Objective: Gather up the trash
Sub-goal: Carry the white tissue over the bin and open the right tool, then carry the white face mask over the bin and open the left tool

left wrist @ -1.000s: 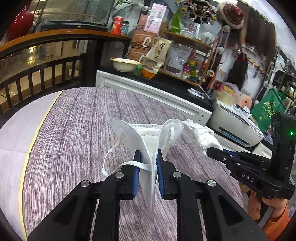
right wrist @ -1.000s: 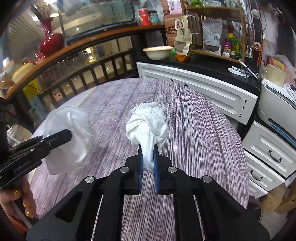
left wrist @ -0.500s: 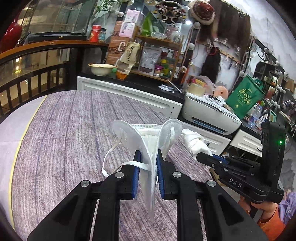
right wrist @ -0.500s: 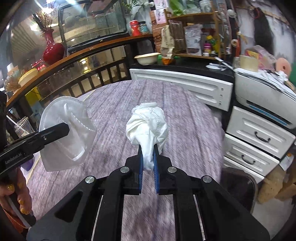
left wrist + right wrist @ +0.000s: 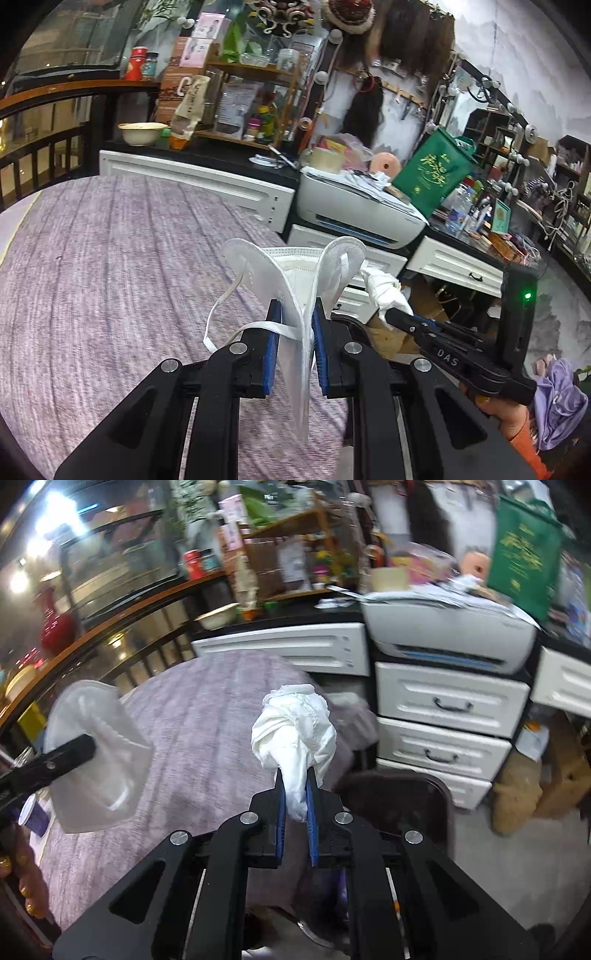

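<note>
Up in the air, a white face mask (image 5: 295,280) was pinched between the blue pads of the left tool (image 5: 295,332). The tool was closed on the folded middle of the mask, and the mask's two halves spread out above the pads. A thin white strap (image 5: 236,328) hung down in a loop on the left side. The mask was held above the purple striped cloth on the surface (image 5: 110,258), not touching it.

Just beside it, the right tool (image 5: 294,797) was closed on a crumpled white tissue (image 5: 293,723). The bunched top of the tissue stood up above the blue pads, and its thin end was squeezed between them. The tissue was held past the edge of the surface, above a dark chair (image 5: 399,794).

From the left camera, the right tool showed at the right with a green light (image 5: 527,295) on it, and a hand (image 5: 495,406) in an orange sleeve held it.

Behind the surface stood white drawers (image 5: 443,716) with dark handles. A grey printer (image 5: 354,206) sat on top of them, with a green bag (image 5: 432,173) near it. A pale bowl (image 5: 142,133) sat on the black counter farther left.
</note>
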{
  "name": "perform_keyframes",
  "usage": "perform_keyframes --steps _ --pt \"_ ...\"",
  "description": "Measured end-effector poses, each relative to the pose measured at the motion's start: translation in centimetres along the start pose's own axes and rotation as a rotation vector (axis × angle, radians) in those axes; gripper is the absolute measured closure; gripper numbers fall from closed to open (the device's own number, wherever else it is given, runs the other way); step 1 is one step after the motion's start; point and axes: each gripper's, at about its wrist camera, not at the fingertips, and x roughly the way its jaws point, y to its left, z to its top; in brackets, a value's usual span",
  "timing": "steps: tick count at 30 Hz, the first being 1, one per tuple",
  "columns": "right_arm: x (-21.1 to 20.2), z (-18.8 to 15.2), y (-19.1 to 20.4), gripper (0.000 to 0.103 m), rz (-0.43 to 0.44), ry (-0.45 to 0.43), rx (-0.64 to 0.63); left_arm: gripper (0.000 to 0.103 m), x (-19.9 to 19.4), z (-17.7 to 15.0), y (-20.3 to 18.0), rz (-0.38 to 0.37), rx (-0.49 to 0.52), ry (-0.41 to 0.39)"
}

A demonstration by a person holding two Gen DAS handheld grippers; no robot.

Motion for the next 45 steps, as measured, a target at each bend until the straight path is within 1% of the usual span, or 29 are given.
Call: perform_keyframes --steps 7,17,18,19,20,21,22,24,28,34,39,41,45 --pt "1.6 -2.7 -4.8 0.093 -0.084 0.075 0.102 0.085 1.1 -0.6 -3.4 -0.060 0.029 0.024" --pt "7.4 -7.6 -8.6 0.092 -0.247 0.222 0.129 0.085 3.7 -1.6 -6.9 -0.104 0.075 0.083" --pt "8.1 -8.2 -9.0 0.085 -0.271 0.240 0.134 0.085 4.0 -1.8 -7.2 -0.108 0.078 0.089" --pt "8.5 -8.7 -9.4 0.073 -0.285 0.255 0.142 0.086 4.3 -1.9 -7.5 -0.115 0.083 0.099" --pt "8.9 -9.3 -9.8 0.063 -0.295 0.268 0.158 0.085 4.5 -2.1 -7.8 -0.117 0.088 0.104" --pt "9.0 -9.9 -10.2 0.042 -0.302 0.274 0.184 0.085 4.8 -2.3 -8.1 -0.122 0.096 0.115" --pt "8.8 -10.2 -10.5 0.036 -0.299 0.269 0.203 0.085 5.1 -2.5 -8.4 -0.126 0.102 0.122" --pt "8.2 -10.8 -10.8 0.036 -0.278 0.259 0.234 0.086 5.7 -2.9 -9.0 -0.134 0.115 0.140" --pt "6.8 -11.7 -11.3 0.035 -0.295 0.248 0.257 0.085 7.2 -4.1 -10.0 -0.153 0.133 0.189" --pt "3.4 -12.5 -13.3 0.032 -0.361 0.202 0.269 0.086 9.8 -5.9 -11.1 -0.151 0.166 0.257" --pt "0.9 -13.0 -15.6 0.031 -0.416 0.171 0.290 0.085 12.9 -7.8 -11.8 -0.122 0.191 0.322" --pt "0.2 -13.3 -16.6 0.031 -0.426 0.166 0.309 0.085 14.0 -8.3 -11.9 -0.117 0.190 0.352" --pt "-0.8 -13.6 -17.8 0.031 -0.441 0.157 0.340 0.085 16.4 -9.6 -12.1 -0.081 0.211 0.409"
